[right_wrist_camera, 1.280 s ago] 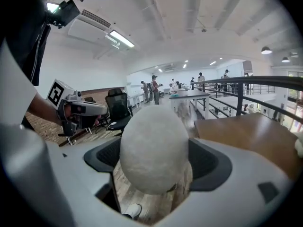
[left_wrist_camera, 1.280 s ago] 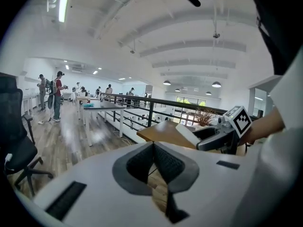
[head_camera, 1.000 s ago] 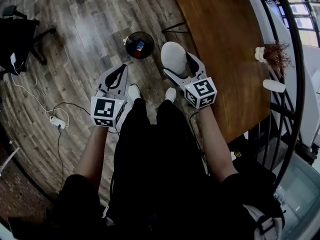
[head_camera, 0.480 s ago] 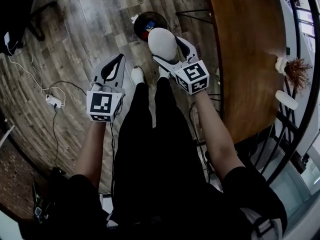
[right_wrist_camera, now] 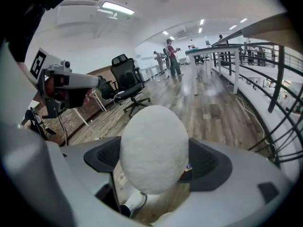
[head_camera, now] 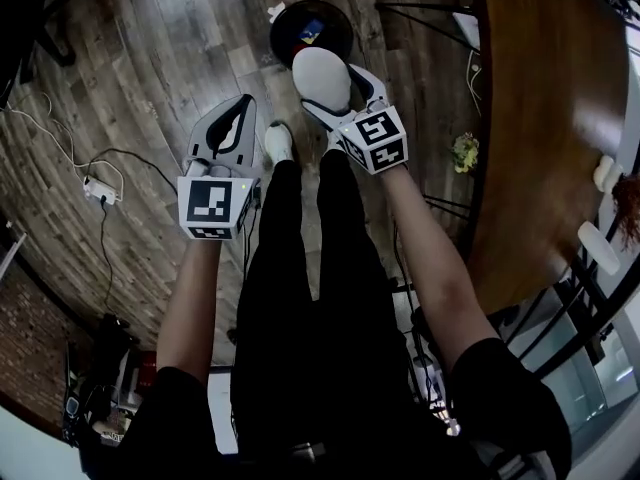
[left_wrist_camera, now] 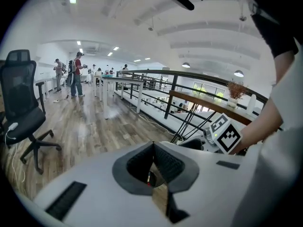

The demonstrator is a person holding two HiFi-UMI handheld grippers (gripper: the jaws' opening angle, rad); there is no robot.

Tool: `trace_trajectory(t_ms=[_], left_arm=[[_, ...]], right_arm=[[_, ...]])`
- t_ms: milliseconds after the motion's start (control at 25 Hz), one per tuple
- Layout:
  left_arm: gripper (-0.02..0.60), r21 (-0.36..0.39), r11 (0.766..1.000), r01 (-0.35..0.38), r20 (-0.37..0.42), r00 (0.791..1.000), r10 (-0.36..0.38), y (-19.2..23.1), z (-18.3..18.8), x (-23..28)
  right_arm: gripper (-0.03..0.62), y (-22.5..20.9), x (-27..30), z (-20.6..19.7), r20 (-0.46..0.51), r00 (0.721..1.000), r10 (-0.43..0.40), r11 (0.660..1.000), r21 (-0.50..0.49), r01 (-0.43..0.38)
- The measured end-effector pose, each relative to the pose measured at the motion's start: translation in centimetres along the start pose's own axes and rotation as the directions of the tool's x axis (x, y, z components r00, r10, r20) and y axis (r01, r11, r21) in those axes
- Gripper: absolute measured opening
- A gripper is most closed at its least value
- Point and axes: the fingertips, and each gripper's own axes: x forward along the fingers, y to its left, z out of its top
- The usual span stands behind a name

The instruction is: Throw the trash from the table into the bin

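Observation:
My right gripper (head_camera: 322, 80) is shut on a white egg-shaped foam ball (head_camera: 320, 76), which fills the middle of the right gripper view as a white ball (right_wrist_camera: 154, 148). It hovers just short of the round black bin (head_camera: 310, 28) on the wooden floor; colourful trash lies inside the bin. My left gripper (head_camera: 236, 120) is shut and empty, out to the left of the ball and pointing forward. In the left gripper view its jaws (left_wrist_camera: 152, 167) meet with nothing between them. The brown table (head_camera: 555, 118) stands at the right.
A small white scrap (head_camera: 276, 11) lies by the bin's left rim. A power strip with cables (head_camera: 98, 190) sits on the floor at left. White items (head_camera: 597, 246) and a dried plant (head_camera: 628, 193) rest on the table's far edge. A railing runs beyond the table. An office chair (left_wrist_camera: 21, 108) stands left.
I have walked away from the table toward the bin. The right gripper carried the white ball forward until it hangs near the bin's rim. The left gripper stayed shut.

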Motion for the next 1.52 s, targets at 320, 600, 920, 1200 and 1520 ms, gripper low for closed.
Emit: trace_trajectory(t_ms=[320,600,920,1200,1520], left_arm=[[0.011,-0.037,0.999,-0.024,-0.045,0.999,0.023,1.2,-7.3,6.8],[0.011,-0.041,0.999,-0.019,-0.064,0.998,0.017,1.7,-13.0,11.0],[0.011,-0.071,0.997,-0.044,-0.08,0.996,0.038,2.0,-16.6,12.8],[0.011,-0.073,0.996,-0.042,-0.095,0.995,0.035,1.5,-16.9,11.6],[0.011,-0.066,0.997,-0.045,-0.062,0.997,0.041,0.8,-13.0,10.4]], right_arm=[[0.457,-5.6,7.5,-7.0,-0.065,0.998,-0.015,1.0,0.003,0.015],[0.459,-10.1,14.7,-12.9,-0.126,0.991,-0.041,0.999,-0.026,0.038],[0.459,-12.8,19.1,-16.7,-0.164,0.983,-0.084,0.996,-0.026,0.081],[0.459,-12.8,18.5,-16.5,-0.177,0.981,-0.084,0.996,-0.033,0.079],[0.443,-11.4,15.2,-13.7,-0.159,0.986,-0.054,0.998,0.0,0.055]])
